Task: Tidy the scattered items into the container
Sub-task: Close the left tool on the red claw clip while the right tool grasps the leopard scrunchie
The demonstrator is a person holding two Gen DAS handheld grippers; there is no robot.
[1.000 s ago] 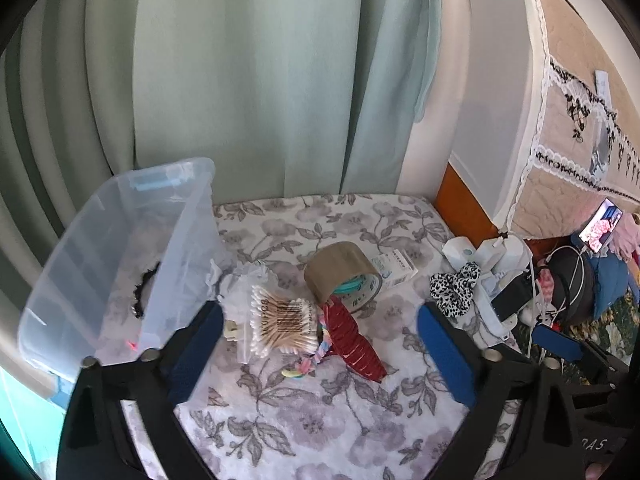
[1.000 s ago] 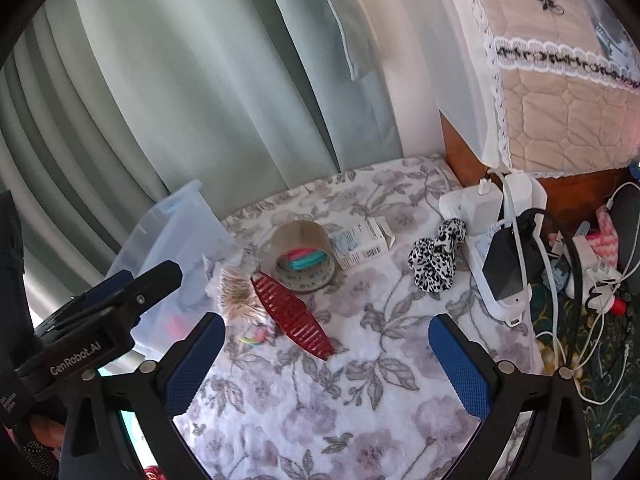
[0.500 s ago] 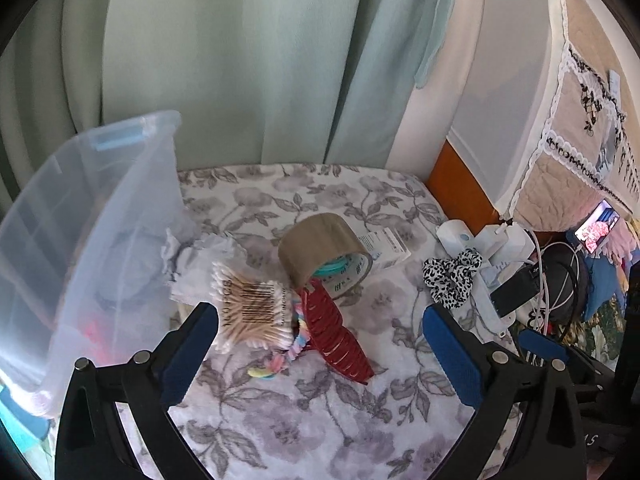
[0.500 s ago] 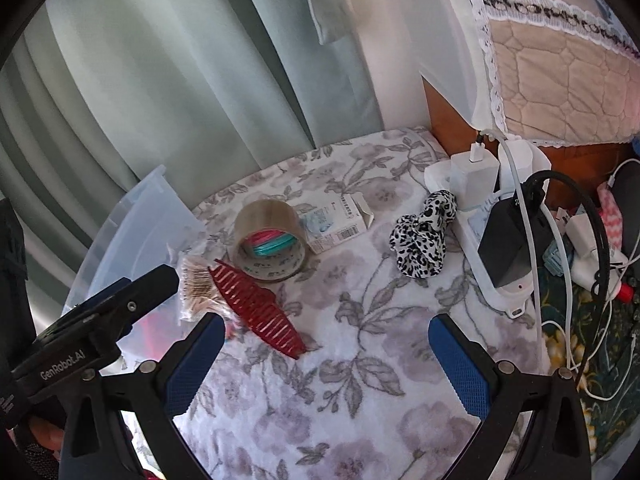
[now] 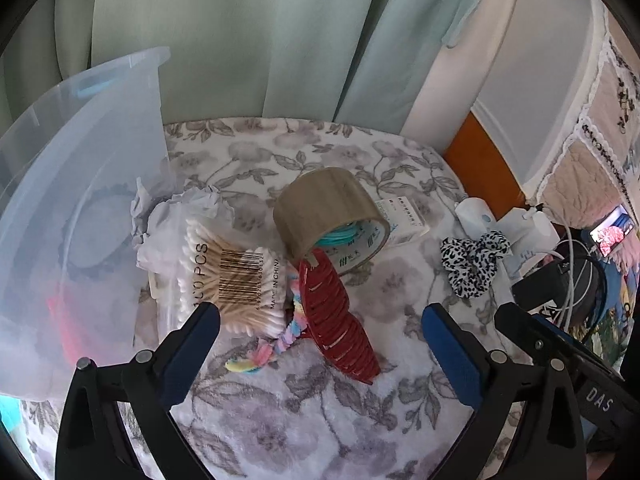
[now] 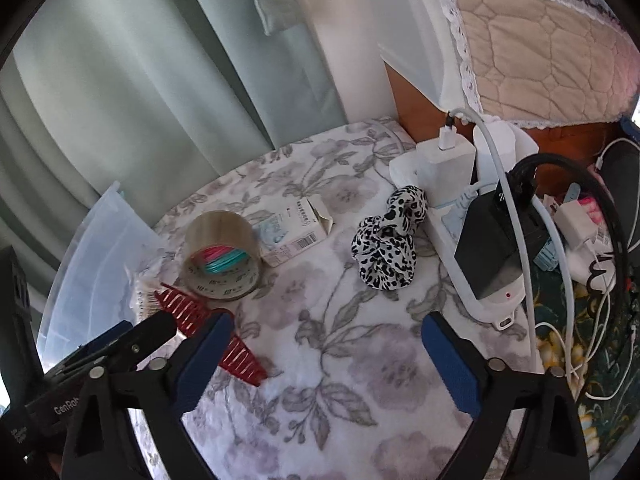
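Observation:
A clear plastic bin (image 5: 80, 184) stands at the left on the floral blanket (image 5: 320, 420). Beside it lie crumpled tissue (image 5: 180, 212), a pack of cotton swabs (image 5: 232, 280), a pastel hair tie (image 5: 276, 340), a red hair clip (image 5: 336, 320), a brown tape roll (image 5: 328, 212) with hair ties inside, a small white box (image 5: 404, 216) and a leopard scrunchie (image 5: 472, 260). My left gripper (image 5: 320, 332) is open and empty just above the clip and swabs. My right gripper (image 6: 326, 344) is open and empty, near the scrunchie (image 6: 388, 244), with the clip (image 6: 208, 328) at its left finger.
A white power strip with chargers and a black adapter (image 6: 496, 248) lies at the blanket's right edge, with tangled cables (image 6: 568, 320) beyond. Green curtains (image 5: 240, 40) hang behind. A quilted bed cover (image 6: 540, 40) rises at the right.
Both grippers have moved forward and lower toward the items. In the left view the swabs and clip now sit larger between the fingers. Both stay open.

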